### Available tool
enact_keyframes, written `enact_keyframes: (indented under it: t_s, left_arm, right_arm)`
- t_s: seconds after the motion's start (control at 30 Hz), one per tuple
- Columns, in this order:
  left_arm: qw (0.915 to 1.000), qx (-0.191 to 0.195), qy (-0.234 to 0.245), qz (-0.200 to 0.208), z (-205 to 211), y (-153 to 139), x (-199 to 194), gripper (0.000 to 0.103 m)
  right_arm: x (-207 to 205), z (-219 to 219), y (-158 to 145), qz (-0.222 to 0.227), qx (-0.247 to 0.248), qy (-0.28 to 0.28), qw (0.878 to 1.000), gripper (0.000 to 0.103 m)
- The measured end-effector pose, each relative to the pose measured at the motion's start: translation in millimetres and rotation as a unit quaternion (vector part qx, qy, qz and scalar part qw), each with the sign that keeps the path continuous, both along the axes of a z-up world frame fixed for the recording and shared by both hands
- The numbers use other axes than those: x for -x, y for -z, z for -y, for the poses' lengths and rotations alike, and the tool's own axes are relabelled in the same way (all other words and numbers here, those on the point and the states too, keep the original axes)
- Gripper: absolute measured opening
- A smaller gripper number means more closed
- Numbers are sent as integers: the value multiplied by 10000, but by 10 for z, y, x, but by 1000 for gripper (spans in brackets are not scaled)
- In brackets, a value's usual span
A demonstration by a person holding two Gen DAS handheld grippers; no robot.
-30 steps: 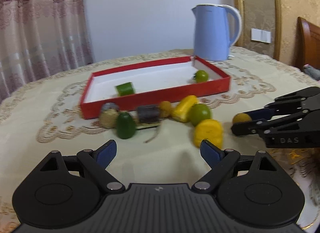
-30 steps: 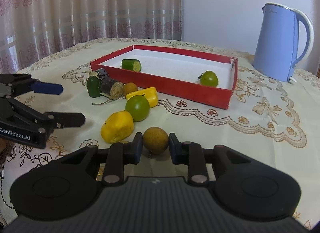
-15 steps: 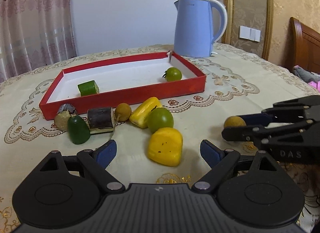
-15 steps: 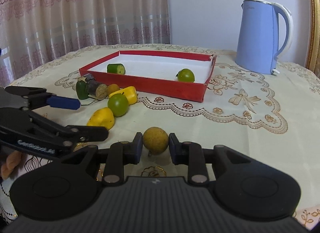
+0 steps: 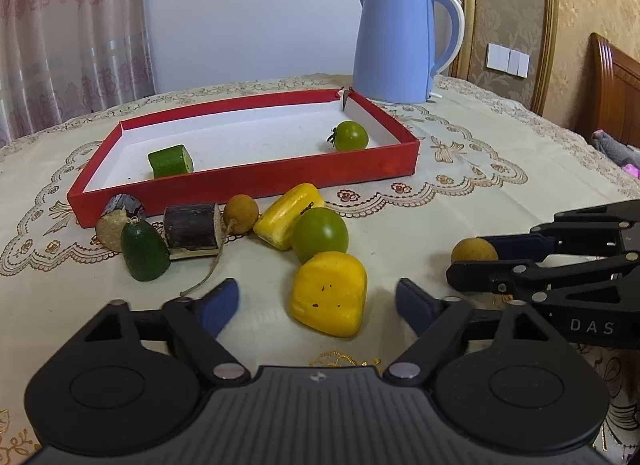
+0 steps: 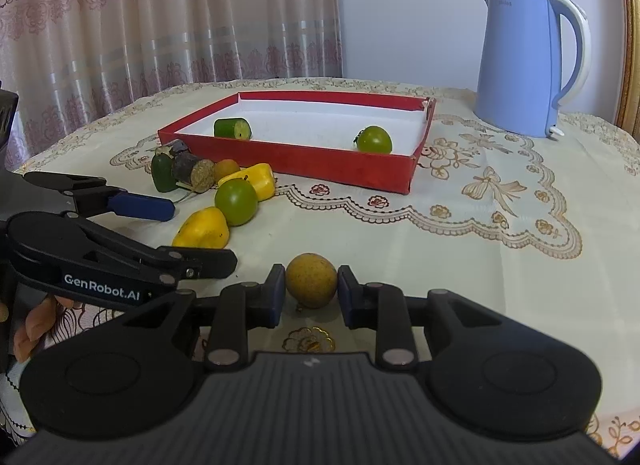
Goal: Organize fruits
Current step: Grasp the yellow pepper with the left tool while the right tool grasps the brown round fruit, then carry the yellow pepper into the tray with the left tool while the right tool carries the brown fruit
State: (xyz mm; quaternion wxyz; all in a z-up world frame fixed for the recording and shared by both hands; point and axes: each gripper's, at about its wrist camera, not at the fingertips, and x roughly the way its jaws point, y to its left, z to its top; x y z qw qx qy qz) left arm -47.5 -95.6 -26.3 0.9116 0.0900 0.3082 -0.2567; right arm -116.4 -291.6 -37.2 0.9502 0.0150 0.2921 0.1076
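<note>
My right gripper (image 6: 311, 290) is shut on a small brown round fruit (image 6: 311, 279), held just above the tablecloth; the fruit also shows in the left wrist view (image 5: 473, 251). My left gripper (image 5: 317, 302) is open and empty, its fingers on either side of a yellow fruit piece (image 5: 329, 298). A red tray (image 5: 248, 184) holds a green cucumber piece (image 5: 171, 161) and a green tomato (image 5: 351, 136). In front of the tray lie a green round fruit (image 5: 319, 234), a second yellow piece (image 5: 289, 215), a brown fruit (image 5: 240, 213), a dark log piece (image 5: 192, 231) and a green cone-shaped piece (image 5: 144, 251).
A blue kettle (image 5: 402, 41) stands behind the tray's right end, also in the right wrist view (image 6: 530, 61). A lace-patterned cloth (image 6: 500, 201) covers the round table. Curtains hang at the back left. A wooden chair (image 5: 614, 85) stands at the far right.
My left gripper has moved closer to the loose fruits, and the yellow piece now lies between its open fingers. The right gripper still holds the brown fruit and has drifted back from the tray.
</note>
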Motion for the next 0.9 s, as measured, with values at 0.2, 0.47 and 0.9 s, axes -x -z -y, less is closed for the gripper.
enact_keyframes:
  t_s: [0.2, 0.47, 0.9]
  left_arm:
    - [10000, -62, 18, 30, 20, 7, 0, 70]
    - [9997, -123, 165, 112, 49, 0, 35, 46]
    - [9997, -134, 185, 100, 31, -22, 58, 37]
  right_arm:
    - [0, 0, 3, -5, -3, 2, 10000, 26]
    - [4, 1, 10, -14, -15, 4, 10000, 26]
    - [15, 0, -1, 40, 15, 28, 10000, 26]
